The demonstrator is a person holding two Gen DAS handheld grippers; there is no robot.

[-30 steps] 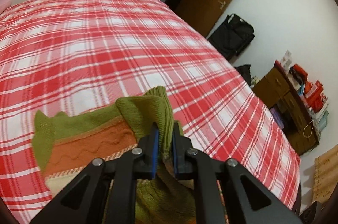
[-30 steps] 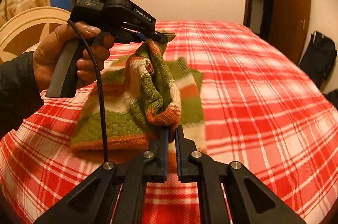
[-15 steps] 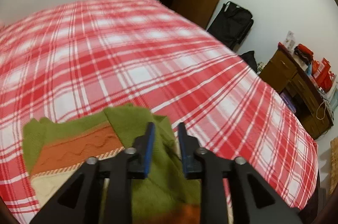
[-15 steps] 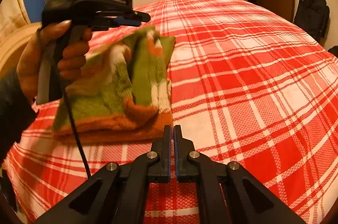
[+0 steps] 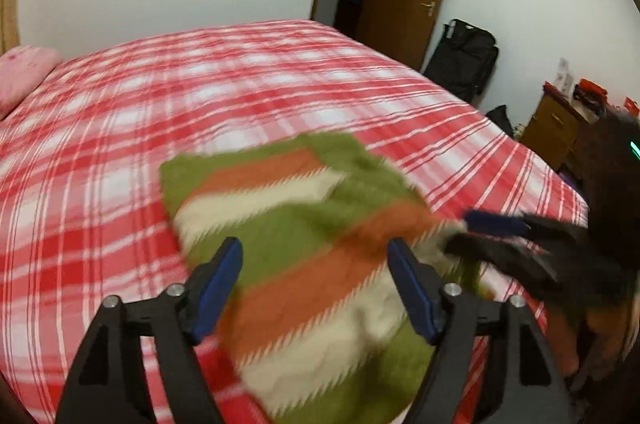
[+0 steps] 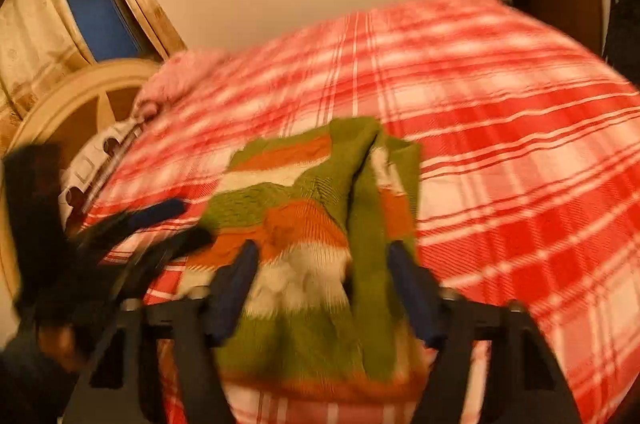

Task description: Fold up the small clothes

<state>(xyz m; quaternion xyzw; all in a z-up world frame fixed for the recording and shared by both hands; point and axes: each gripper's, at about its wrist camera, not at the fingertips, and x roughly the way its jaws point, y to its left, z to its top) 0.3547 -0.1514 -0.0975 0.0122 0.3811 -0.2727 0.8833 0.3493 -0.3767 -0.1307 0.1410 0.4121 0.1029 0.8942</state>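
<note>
Two views cover this moment, and both are blurred by motion

Left wrist view: the left gripper (image 5: 314, 288) has its blue-padded fingers (image 5: 218, 282) spread wide, holding nothing. The striped knit sweater (image 5: 304, 244), banded in green, orange and cream, lies on the red plaid bed (image 5: 120, 128) in a partly folded heap. Its near part sits between and below the two fingers, though whether the pads touch the knit cannot be told through the blur. At the right edge the right gripper (image 5: 476, 228) reaches in close to the sweater's orange band. The step in hand looks like a regrasp between folds: the garment is released and lying on the bed, not yet a neat packet. The next move probably calls for closing on an edge or corner of one layer only, since a thick knit bunches easily.

Right wrist view: the right gripper (image 6: 324, 284) also stands wide open and empty, with the sweater (image 6: 312, 224) lying under the gap between its fingers (image 6: 236, 284). A fold of green fabric (image 6: 362, 184) runs up the middle of the heap, so the layers are uneven. The left gripper (image 6: 160, 224), held in a hand at the left, points toward the sweater's left edge, near it but seemingly apart. A pink pillow (image 6: 176, 80) rests at the head of the bed, well apart from the work. Smoothing that ridge before the next fold would likely help
</note>
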